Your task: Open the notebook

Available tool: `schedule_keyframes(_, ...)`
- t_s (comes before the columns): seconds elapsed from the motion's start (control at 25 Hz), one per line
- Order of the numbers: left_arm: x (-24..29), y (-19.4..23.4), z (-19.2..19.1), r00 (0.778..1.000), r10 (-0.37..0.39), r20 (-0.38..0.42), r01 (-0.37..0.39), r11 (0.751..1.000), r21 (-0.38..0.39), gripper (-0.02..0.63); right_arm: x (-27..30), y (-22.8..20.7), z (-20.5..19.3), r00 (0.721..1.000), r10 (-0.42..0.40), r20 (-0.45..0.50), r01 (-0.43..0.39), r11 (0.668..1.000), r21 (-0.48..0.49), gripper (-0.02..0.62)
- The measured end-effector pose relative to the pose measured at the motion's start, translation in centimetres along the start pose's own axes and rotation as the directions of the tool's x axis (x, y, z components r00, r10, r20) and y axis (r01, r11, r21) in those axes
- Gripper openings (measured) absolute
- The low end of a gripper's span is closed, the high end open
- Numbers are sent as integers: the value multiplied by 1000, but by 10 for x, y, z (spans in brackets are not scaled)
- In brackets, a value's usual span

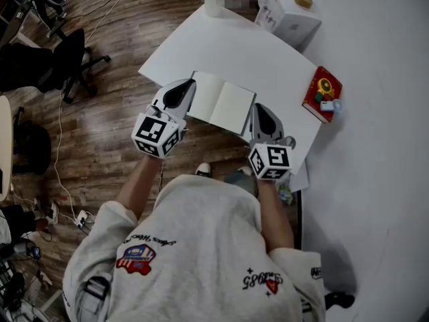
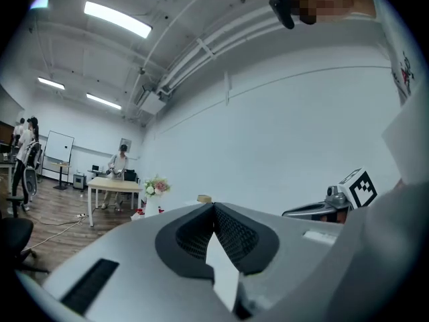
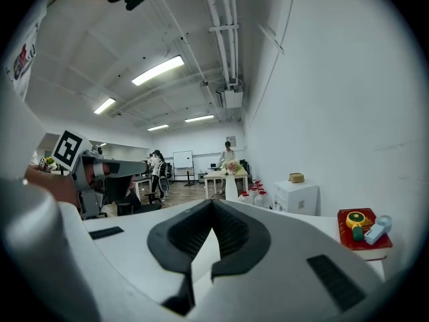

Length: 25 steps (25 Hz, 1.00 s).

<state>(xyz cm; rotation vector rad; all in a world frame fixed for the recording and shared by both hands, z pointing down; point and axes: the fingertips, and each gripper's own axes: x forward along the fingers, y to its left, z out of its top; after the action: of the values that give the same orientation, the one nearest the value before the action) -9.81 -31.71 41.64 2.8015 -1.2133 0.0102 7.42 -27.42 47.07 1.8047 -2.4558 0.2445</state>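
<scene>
The notebook (image 1: 224,104) lies spread on the white table (image 1: 268,52), showing two blank pages. My left gripper (image 1: 192,84) is at its left edge, and its jaws are shut on a white leaf of the notebook (image 2: 222,270). In the left gripper view the gripper (image 2: 214,210) points level across the room. My right gripper (image 1: 257,108) is at the notebook's right edge, and its jaws are shut on a white sheet (image 3: 203,257) of the right side. In its own view this gripper (image 3: 213,206) points along the table. Whether each held leaf is a cover or a page I cannot tell.
A red book (image 1: 322,92) with small toys on it lies to the right on the table. A white box (image 1: 288,15) and a white vase (image 1: 213,2) stand at the far end. A black office chair (image 1: 67,62) is on the wooden floor to the left. People stand at a distant table (image 2: 110,183).
</scene>
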Motion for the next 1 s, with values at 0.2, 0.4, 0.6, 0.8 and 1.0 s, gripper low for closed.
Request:
schedule_keyframes(0.2,8,-10,-7,1000,-23,-10,23,1000,-8,5,-5,-4,-1,1000,9,26,-8,1000,-23,2)
schedule_keyframes(0.4,8,-14,-16,999,-35,-29,33,999,-35,5,-12,-7,4,999,-10,36,11,1000,-24,2)
schedule_keyframes(0.6,10,-19,-24,998,-40,-42,38,998,-47,5,-17,-13,1,999,-22,42,23,1000,-21,2)
schedule_keyframes(0.8,7,-21,-34,998,-37,-59,33,997,-68,5,-22,-13,0,999,-26,37,26,1000,-16,2)
schedule_keyframes(1.0,5,-21,-44,997,-30,-75,23,996,-88,5,-28,-17,-3,999,-31,39,32,999,-15,2)
